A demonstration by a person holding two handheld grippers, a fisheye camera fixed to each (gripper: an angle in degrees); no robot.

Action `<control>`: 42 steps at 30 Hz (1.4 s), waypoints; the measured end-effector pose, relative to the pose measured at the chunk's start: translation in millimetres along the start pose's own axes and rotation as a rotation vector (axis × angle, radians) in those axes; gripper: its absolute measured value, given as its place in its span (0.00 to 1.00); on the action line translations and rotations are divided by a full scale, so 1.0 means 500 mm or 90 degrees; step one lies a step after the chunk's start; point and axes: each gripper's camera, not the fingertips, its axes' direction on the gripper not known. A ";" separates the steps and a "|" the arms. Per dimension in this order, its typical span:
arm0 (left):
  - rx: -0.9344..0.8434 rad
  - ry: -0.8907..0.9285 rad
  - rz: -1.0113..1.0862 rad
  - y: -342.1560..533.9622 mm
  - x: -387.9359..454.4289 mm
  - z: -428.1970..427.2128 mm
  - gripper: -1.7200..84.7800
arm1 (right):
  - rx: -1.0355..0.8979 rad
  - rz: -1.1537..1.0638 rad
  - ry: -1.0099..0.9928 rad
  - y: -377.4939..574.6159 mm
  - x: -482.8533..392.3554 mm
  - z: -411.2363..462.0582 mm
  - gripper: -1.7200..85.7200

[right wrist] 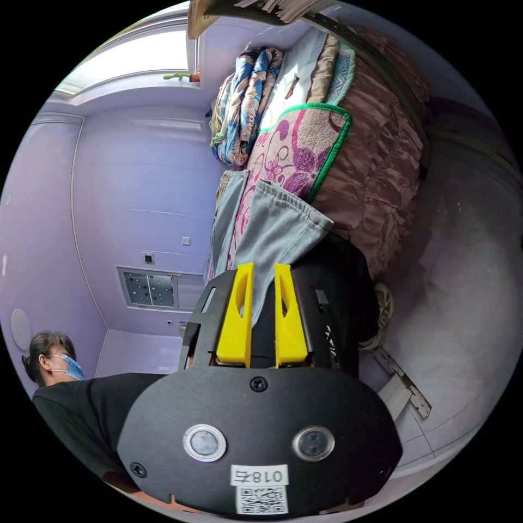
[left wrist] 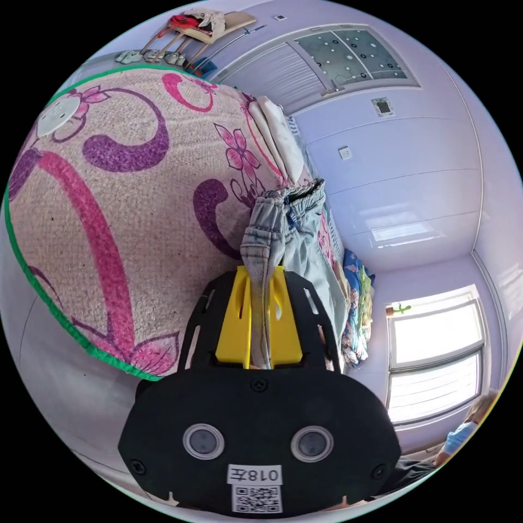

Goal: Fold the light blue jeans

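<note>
The light blue jeans (left wrist: 297,231) hang beside a floral mat, their gathered elastic waistband bunched into a thick roll. My left gripper (left wrist: 262,272) is shut on that roll, which runs down between the yellow jaws. In the right gripper view a leg end of the jeans (right wrist: 280,226) with its stitched hem spreads out over the mat's edge. My right gripper (right wrist: 263,269) is shut on a narrow tuck of that leg, and the rest of the jeans stretches away toward the wall.
A pink and purple floral mat (left wrist: 120,207) with green trim covers the bed (right wrist: 376,180). Folded quilts (right wrist: 245,103) are stacked at its far end. A chair (left wrist: 201,24) with clothes and shoes stands by the wall. A masked person (right wrist: 57,354) is close behind the grippers.
</note>
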 end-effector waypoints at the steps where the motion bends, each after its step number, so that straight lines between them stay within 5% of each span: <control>1: 0.009 0.001 0.003 0.002 0.001 -0.002 0.04 | 0.004 0.004 -0.001 -0.001 0.002 -0.001 0.10; 25: 0.006 0.016 0.056 -0.036 0.053 -0.008 0.01 | -0.032 0.061 -0.012 -0.138 0.106 0.081 0.14; 29: 0.017 0.031 0.055 -0.036 0.051 -0.018 0.01 | -0.007 0.044 -0.021 -0.146 0.054 0.064 0.04; 42: 0.022 0.098 0.099 0.015 0.048 -0.160 0.01 | 0.049 -0.117 -0.238 -0.235 -0.234 -0.076 0.02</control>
